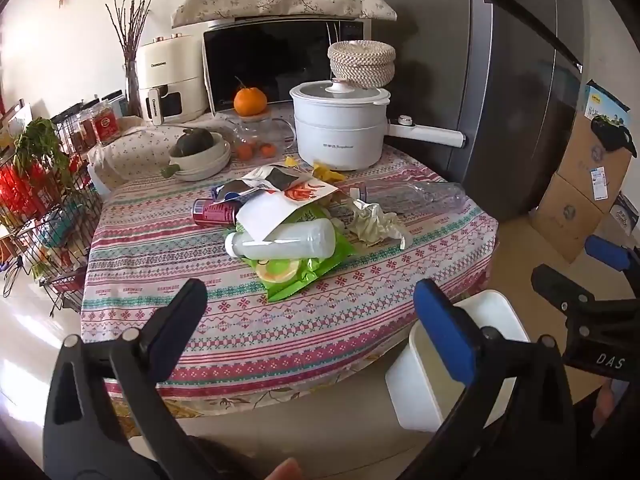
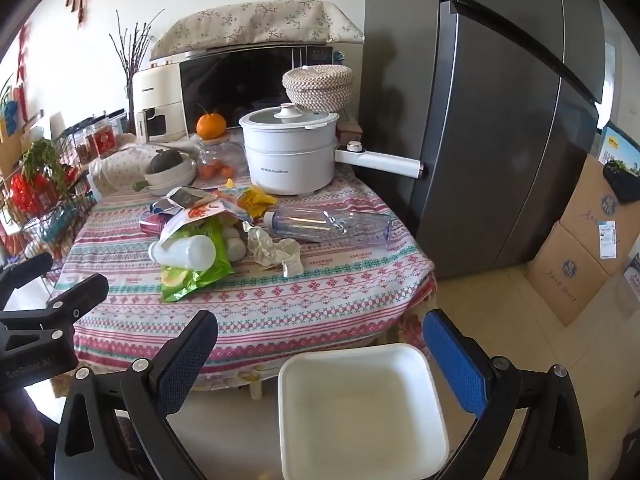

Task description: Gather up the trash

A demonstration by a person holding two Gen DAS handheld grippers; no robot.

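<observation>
A pile of trash lies mid-table: a white plastic bottle on a green snack bag, a red can, torn wrappers, crumpled paper and a clear bottle. A white square bin stands on the floor before the table. My left gripper is open and empty, short of the table's near edge. My right gripper is open and empty above the bin.
The table has a patterned cloth. At its back stand a white electric pot, a bowl, a microwave and an orange. A wire rack is left, a fridge and cardboard boxes right.
</observation>
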